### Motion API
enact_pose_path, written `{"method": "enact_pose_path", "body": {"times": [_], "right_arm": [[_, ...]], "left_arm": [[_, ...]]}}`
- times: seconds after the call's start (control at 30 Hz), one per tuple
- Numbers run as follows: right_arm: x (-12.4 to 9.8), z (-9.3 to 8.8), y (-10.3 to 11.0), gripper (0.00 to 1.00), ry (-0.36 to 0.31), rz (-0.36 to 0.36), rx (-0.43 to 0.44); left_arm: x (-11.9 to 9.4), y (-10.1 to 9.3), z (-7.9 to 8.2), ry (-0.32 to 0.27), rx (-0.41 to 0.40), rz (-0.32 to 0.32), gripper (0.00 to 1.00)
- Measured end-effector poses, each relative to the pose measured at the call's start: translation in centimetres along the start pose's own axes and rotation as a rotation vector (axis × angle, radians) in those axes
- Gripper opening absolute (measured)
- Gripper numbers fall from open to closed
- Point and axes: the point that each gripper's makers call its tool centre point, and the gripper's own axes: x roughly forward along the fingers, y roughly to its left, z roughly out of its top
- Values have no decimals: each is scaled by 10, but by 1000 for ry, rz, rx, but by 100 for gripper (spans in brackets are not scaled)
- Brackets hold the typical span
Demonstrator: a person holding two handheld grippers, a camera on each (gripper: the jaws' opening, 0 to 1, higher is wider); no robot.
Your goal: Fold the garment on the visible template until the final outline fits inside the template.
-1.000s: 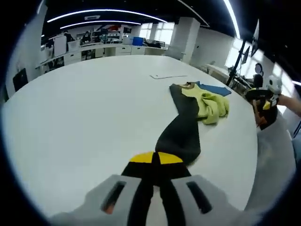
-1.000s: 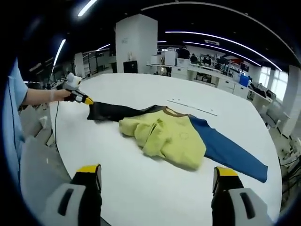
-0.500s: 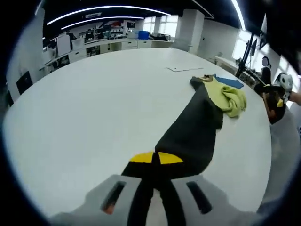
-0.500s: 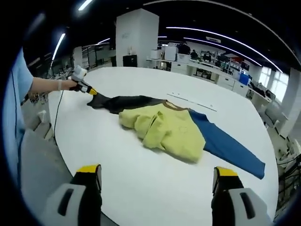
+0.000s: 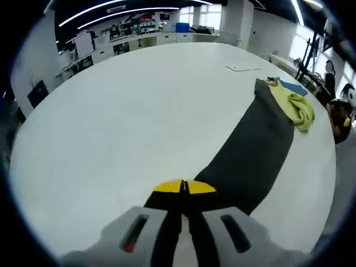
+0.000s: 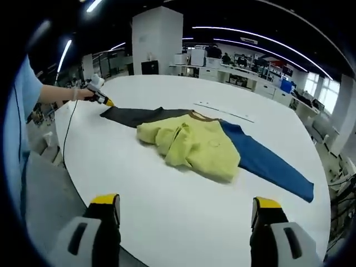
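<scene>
Left gripper (image 5: 184, 188) jaws pressed together, pinching the black sleeve (image 5: 253, 150) cuff — held out so the sleeve lies straight and flat on the white table (image 5: 128, 105); right gripper (image 6: 187, 210) jaws spread wide, empty, hovering at the table edge; garment (image 6: 194, 146) mid-table, yellow body bunched, blue sleeve (image 6: 270, 167) laid out; template (image 6: 223, 112) looks like the thin outline just behind the collar — folding not yet begun.

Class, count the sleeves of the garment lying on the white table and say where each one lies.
2. The black sleeve stretches out to the left gripper, whose shut jaws pinch its end. The blue sleeve lies flat on the opposite side of the bunched yellow body.
</scene>
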Motion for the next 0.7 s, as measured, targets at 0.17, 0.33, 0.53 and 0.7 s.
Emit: {"method": "enact_pose_path", "body": {"times": [0.17,0.33,0.53,0.7], "right_arm": [[2,3,1,100,-19,4,15],[3,3,3,99,-11,7,-2],[0,1,4,99,-16,6,5],[-3,0,4,99,-16,2,4]], "left_arm": [[-6,-3,2,-14,0,-11,0],[-6,-11,-1,-16,6,-38,7],[-7,-15,-10,-2,22,-30,22],[-6,-17,-17,28,33,-20,24]]}}
